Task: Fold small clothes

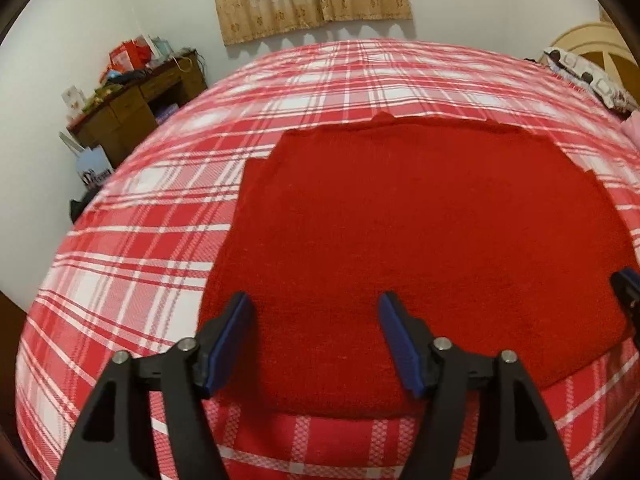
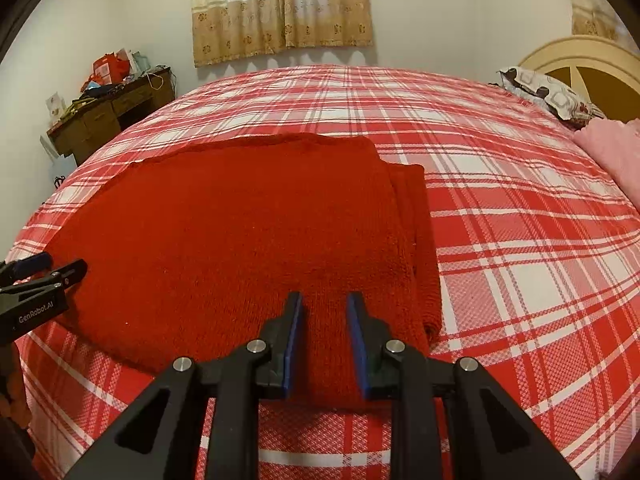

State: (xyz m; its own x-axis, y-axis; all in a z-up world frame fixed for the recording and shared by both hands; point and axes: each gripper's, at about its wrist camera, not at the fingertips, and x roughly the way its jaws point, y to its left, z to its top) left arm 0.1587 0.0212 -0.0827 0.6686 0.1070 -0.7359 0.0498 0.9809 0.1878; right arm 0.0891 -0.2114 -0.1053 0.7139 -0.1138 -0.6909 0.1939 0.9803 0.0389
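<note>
A red knitted garment lies flat on the plaid bed, folded into a rough rectangle with a narrower folded strip along its right side. My left gripper hovers over the garment's near left part, jaws wide apart, nothing between the blue pads. My right gripper hovers over the garment's near right part, jaws a little apart, and the pads do not pinch the cloth. The left gripper also shows at the left edge of the right wrist view. The right gripper's tip peeks in at the right edge of the left wrist view.
The bed has a red and white plaid cover. A patterned pillow and pink cloth lie at its right end by the headboard. A cluttered wooden desk stands against the left wall, with a curtain behind the bed.
</note>
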